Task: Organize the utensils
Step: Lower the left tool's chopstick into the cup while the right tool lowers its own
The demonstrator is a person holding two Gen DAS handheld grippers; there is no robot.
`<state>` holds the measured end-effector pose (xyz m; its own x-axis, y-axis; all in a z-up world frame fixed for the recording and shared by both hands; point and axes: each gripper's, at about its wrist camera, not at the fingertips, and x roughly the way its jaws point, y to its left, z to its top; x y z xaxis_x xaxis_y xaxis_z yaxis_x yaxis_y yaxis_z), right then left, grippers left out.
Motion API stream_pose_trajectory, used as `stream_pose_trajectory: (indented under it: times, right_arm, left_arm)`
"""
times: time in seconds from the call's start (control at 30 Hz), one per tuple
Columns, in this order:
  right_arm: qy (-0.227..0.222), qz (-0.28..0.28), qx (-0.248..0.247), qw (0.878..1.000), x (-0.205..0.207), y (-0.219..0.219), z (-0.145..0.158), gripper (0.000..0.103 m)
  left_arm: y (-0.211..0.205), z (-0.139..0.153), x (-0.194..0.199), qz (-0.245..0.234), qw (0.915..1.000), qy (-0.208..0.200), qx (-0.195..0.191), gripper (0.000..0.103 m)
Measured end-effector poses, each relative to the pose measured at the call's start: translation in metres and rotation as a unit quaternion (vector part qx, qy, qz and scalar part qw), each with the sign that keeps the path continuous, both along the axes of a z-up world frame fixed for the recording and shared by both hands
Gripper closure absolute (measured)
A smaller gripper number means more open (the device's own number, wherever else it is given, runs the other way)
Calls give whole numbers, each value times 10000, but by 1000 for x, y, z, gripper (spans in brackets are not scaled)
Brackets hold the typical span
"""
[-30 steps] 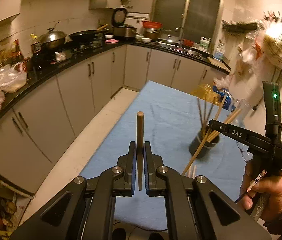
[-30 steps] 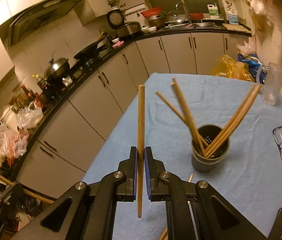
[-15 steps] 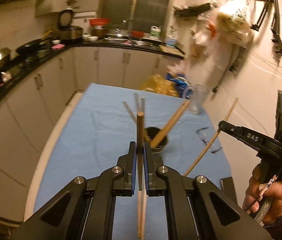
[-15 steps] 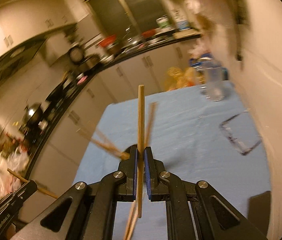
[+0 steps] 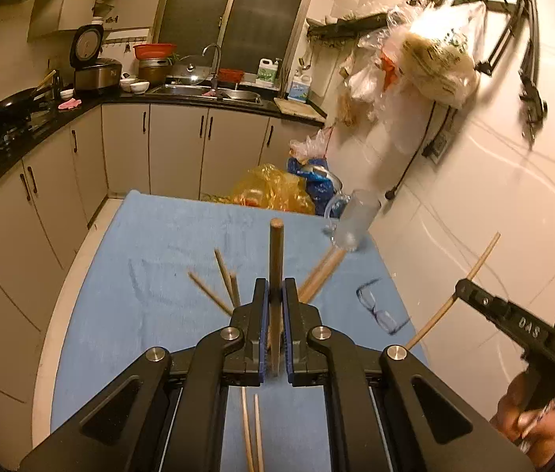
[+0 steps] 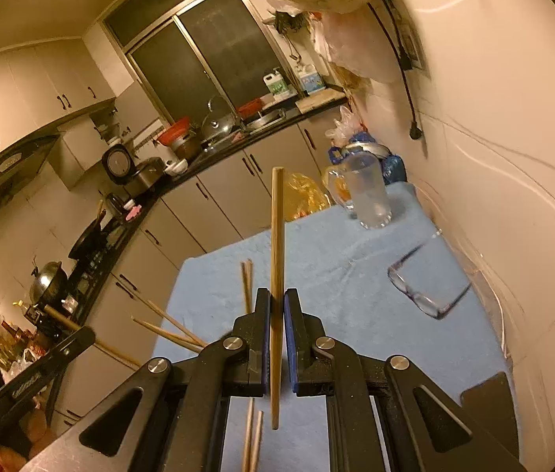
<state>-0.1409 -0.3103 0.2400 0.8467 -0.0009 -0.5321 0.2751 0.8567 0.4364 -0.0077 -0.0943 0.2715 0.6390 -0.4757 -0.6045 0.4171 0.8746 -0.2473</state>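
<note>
My left gripper (image 5: pixel 273 291) is shut on a brown chopstick (image 5: pixel 276 259) that stands upright between its pads. My right gripper (image 6: pixel 276 299) is shut on a lighter chopstick (image 6: pixel 277 236), also upright; it shows at the right of the left wrist view (image 5: pixel 474 271). Several chopsticks (image 5: pixel 222 279) fan out from behind my left fingers; the dark holder they stand in is hidden. Two loose chopsticks (image 5: pixel 252 432) lie on the blue cloth (image 5: pixel 151 275) under the grippers.
A clear glass mug (image 6: pixel 368 192) stands at the table's far right. Eyeglasses (image 6: pixel 423 291) lie on the cloth near the white wall. Yellow and blue bags (image 5: pixel 277 192) sit behind the table. Grey cabinets (image 5: pixel 41 188) and a black counter run along the left and back.
Both grippers have swung right, towards the wall, and moved over the holder, which is now hidden behind the left fingers. Each still holds its chopstick.
</note>
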Motion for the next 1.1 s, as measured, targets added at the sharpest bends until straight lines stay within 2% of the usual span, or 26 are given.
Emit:
stream_pose_trajectory:
  times: [0.27,0.43,0.7,1.1]
  right_arm:
    - [-88,-71,-165,9998,48,27,8,96]
    - [-75,-87,-300,9995,76,38,8,96]
    - [135,-154,-331,9992,104,50,-18,96]
    - [577,-5,-289,9979,122,55,-57,96]
  left_arm:
    - [0,-2,36,63,9999,-49,-69,97]
    - [-4,-9,45,1,10000,-20,-32,97]
    - [-6,-37,51,-35,9998,182,104,97]
    - [-2,-61,59,12,9991,315,273,97]
